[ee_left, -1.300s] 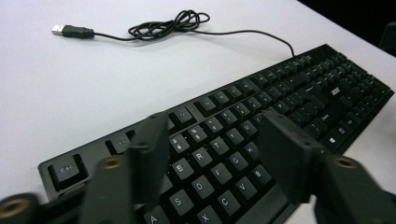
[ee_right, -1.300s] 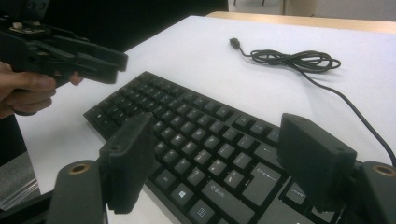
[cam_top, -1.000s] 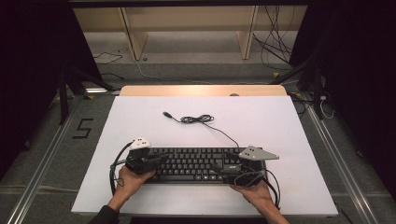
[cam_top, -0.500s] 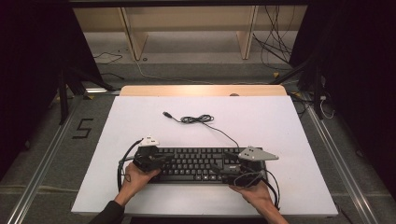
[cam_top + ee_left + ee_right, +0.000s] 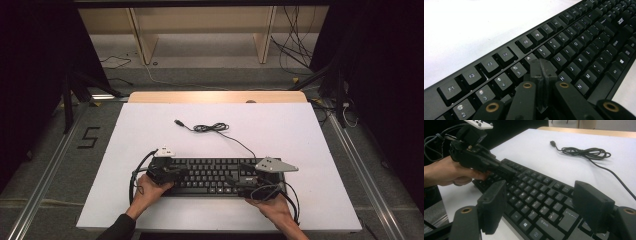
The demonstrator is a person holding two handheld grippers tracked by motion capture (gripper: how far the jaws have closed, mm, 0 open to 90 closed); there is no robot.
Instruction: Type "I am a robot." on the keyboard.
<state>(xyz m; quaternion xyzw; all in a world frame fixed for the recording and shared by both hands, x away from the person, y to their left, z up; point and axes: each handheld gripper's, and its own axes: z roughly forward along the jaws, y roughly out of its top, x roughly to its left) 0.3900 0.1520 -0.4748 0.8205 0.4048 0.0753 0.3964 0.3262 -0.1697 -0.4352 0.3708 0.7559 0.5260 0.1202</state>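
The black plastic keyboard [image 5: 215, 175] lay flat on the white table [image 5: 125, 135], low in the high view and near the person's edge. Its long axis ran left to right across the frame, function keys toward the top of the picture and the space bar toward the bottom. Its thin black cable [image 5: 212, 128] trailed from the back edge up to a loose coil near the middle of the table, the plug end lying free and unconnected.

The left gripper [image 5: 541, 68] had its 2 jaws pressed together with nothing between them, and they had just finished closing. In the left gripper view the joined tips sat on or just above the keys below the number row, near the 6 and 7; actual contact could not be told. The right gripper [image 5: 540, 207] held its jaws wide over the keyboard's right end, gripping nothing, above the bottom row of keys.

By my reading, the work was key pressing with the closed left tip, and it looked to be at an early or middle point. The keyboard sat square and undisturbed, and the cable remained untidied.
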